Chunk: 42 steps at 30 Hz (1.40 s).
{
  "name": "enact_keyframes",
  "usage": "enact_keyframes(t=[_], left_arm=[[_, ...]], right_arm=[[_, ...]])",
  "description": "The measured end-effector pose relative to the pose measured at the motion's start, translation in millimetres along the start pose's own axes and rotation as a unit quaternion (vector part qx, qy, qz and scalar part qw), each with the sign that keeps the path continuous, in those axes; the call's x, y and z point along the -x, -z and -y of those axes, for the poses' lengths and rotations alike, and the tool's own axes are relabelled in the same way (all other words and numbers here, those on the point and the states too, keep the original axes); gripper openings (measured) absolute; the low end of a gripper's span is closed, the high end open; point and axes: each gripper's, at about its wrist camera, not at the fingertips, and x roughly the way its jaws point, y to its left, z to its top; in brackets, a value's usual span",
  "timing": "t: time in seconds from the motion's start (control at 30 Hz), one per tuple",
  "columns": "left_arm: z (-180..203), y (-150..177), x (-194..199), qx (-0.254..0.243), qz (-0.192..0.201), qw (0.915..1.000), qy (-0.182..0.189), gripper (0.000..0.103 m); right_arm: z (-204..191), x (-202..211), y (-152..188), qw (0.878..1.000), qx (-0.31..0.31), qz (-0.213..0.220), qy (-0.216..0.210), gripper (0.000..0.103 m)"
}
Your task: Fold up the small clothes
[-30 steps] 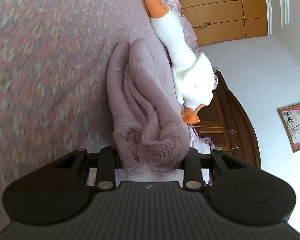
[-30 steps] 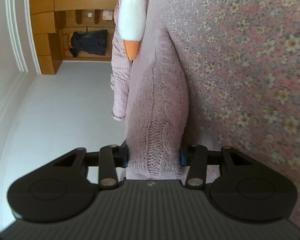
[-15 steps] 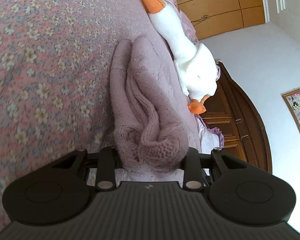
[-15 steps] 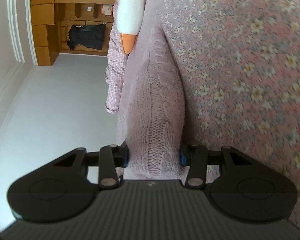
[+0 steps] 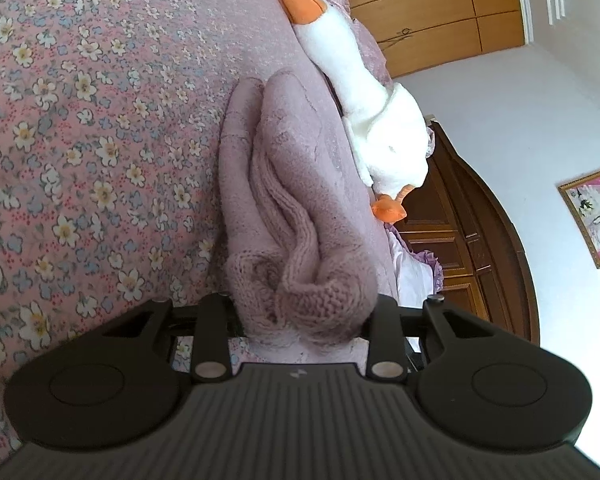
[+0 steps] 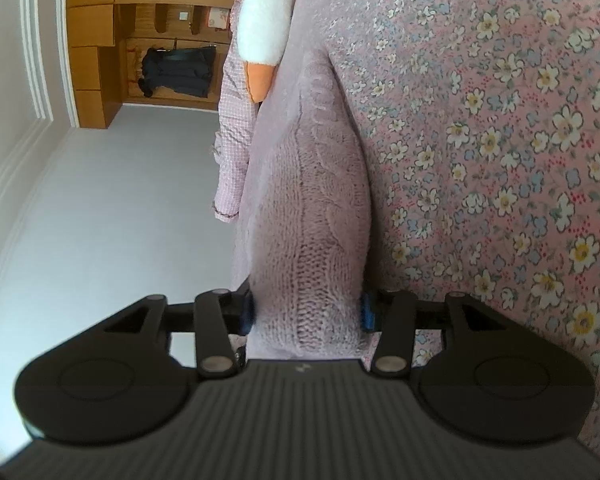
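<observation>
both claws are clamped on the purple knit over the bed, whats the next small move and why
Probably lower both ends together onto the floral bedspread. The left claw pinches a bunched end of the purple knit sweater and the right claw grips the other end, so the sweater stretches between them. Keep it short of the plush goose lying right beside it.

Black ribbed grippers (image 5: 304, 316), seemingly blue-padded.
</observation>
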Motion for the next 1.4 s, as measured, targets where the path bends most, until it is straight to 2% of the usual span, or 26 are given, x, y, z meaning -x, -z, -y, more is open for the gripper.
enact_keyframes(t=[0.17,0.23,0.37,0.43,0.53,0.67,0.73,0.77,0.87,0.93,0.97,1.03,1.1,1.17,1.27,1.37,1.4], left_arm=[[11.0,5.8,2.7,-0.029,-0.001,0.9995,-0.014,0.050],[14.7,8.6,8.5,-0.037,-0.005,0.9992,-0.016,0.058],[14.8,14.7,34.8,-0.034,-0.013,0.9990,-0.024,0.067],[17.4,18.0,50.2,-0.037,-0.013,0.9987,-0.034,0.076],[27.9,25.7,75.2,-0.062,-0.003,0.9964,-0.058,0.089],[43.1,41.5,104.8,-0.116,0.011,0.9891,-0.090,0.096],[51.4,51.6,114.5,-0.168,0.012,0.9802,-0.105,0.097],[58.0,57.5,118.9,-0.200,0.020,0.9727,-0.116,0.097],[81.0,73.5,126.3,-0.301,0.054,0.9410,-0.145,0.098],[97.9,82.2,126.7,-0.364,0.070,0.9152,-0.157,0.100],[105.2,84.2,125.8,-0.386,0.076,0.9055,-0.160,0.100],[118.8,84.5,123.6,-0.410,0.083,0.8945,-0.156,0.101],[131.5,80.5,115.8,-0.427,0.085,0.8885,-0.145,0.102],[143.1,77.1,107.3,-0.443,0.095,0.8808,-0.138,0.103],[155.4,70.5,88.4,-0.470,0.088,0.8700,-0.119,0.103],[158.1,67.1,74.1,-0.485,0.125,0.8569,-0.121,0.103],[156.4,65.5,68.7,-0.489,0.131,0.8525,-0.128,0.103]], right_arm=[[1.9,7.4,2.7,1.000,0.006,0.001,-0.008,0.051],[3.4,16.1,7.4,1.000,0.004,0.007,-0.009,0.051],[6.0,36.2,19.2,1.000,-0.005,0.019,-0.004,0.051],[6.0,45.3,26.7,1.000,-0.003,0.021,0.002,0.051],[5.9,59.5,38.4,1.000,0.001,0.026,0.007,0.051],[11.7,77.7,55.6,0.999,-0.003,0.031,0.008,0.051],[13.8,85.7,63.5,0.999,0.003,0.032,0.010,0.051],[13.6,89.3,66.1,0.999,0.007,0.033,0.012,0.051],[7.1,102.0,74.7,0.997,0.037,0.063,0.014,0.062],[-1.9,111.0,81.4,0.992,0.061,0.112,0.011,0.080],[-5.9,112.8,82.4,0.990,0.067,0.125,0.008,0.084],[-18.4,115.6,79.4,0.985,0.100,0.142,0.007,0.086],[-33.3,115.8,78.3,0.973,0.152,0.173,0.009,0.086],[-48.4,114.2,79.2,0.954,0.214,0.211,0.020,0.086],[-69.7,106.9,82.9,0.908,0.337,0.245,0.036,0.086],[-81.7,93.7,91.9,0.848,0.455,0.262,0.068,0.086],[-82.4,90.1,92.6,0.835,0.476,0.266,0.076,0.085]])
